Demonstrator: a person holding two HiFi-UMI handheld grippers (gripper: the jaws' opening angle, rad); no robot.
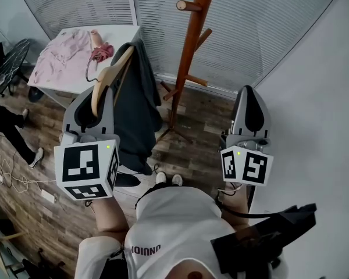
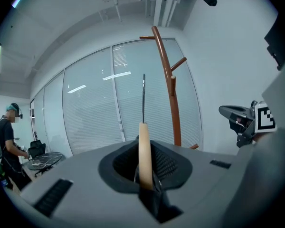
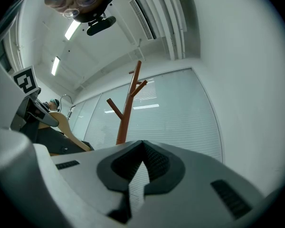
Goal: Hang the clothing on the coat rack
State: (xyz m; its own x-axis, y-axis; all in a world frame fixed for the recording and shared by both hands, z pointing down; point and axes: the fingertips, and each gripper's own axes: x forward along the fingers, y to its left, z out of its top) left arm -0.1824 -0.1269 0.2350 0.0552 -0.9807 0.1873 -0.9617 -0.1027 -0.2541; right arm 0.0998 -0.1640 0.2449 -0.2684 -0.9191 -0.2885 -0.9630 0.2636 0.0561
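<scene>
My left gripper (image 1: 102, 95) is shut on a wooden hanger (image 1: 109, 73) that carries a dark grey garment (image 1: 137, 106), which hangs down to the right of the gripper. In the left gripper view the hanger's wood (image 2: 145, 148) stands upright between the jaws and its metal hook (image 2: 143, 96) points up. The brown wooden coat rack (image 1: 189, 51) stands just right of the garment, with short pegs on its pole (image 2: 170, 89). My right gripper (image 1: 250, 97), further right, is shut with nothing in it, its tips meeting (image 3: 141, 158).
A white table (image 1: 53, 90) at the back left holds pink clothing (image 1: 67, 54). A person (image 2: 7, 132) stands at the far left beside a dark round table (image 1: 9, 63). Cables (image 1: 11, 179) lie on the wooden floor. A blind-covered glass wall (image 1: 250, 22) runs behind the rack, and a white wall (image 1: 320, 97) is at right.
</scene>
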